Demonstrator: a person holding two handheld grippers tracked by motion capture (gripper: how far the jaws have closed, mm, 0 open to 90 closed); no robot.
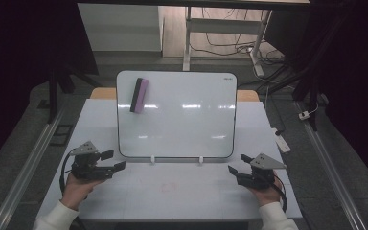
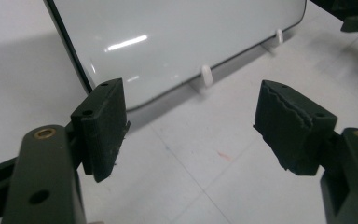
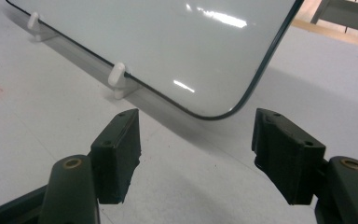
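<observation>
Left tongs (image 1: 116, 161) low over table (image 1: 182, 191), jaws spread wide, nothing between, touching nothing. Right tongs (image 1: 236, 164) likewise parted, empty, at table's right front. Whiteboard (image 1: 177, 115) propped upright on white feet between and beyond both tongs. Purple-black eraser (image 1: 139, 95) stuck at whiteboard's upper left, well apart from both.

Glossy smooth whiteboard (image 1: 182, 120) (white plastic feet (image 3: 117, 74)) on a matt table (image 1: 182, 191).

Left hand-held gripper (image 1: 116, 160): I hold it low, jaws apart, nothing between.
Right hand-held gripper (image 1: 237, 163): low, jaws apart, empty.
</observation>
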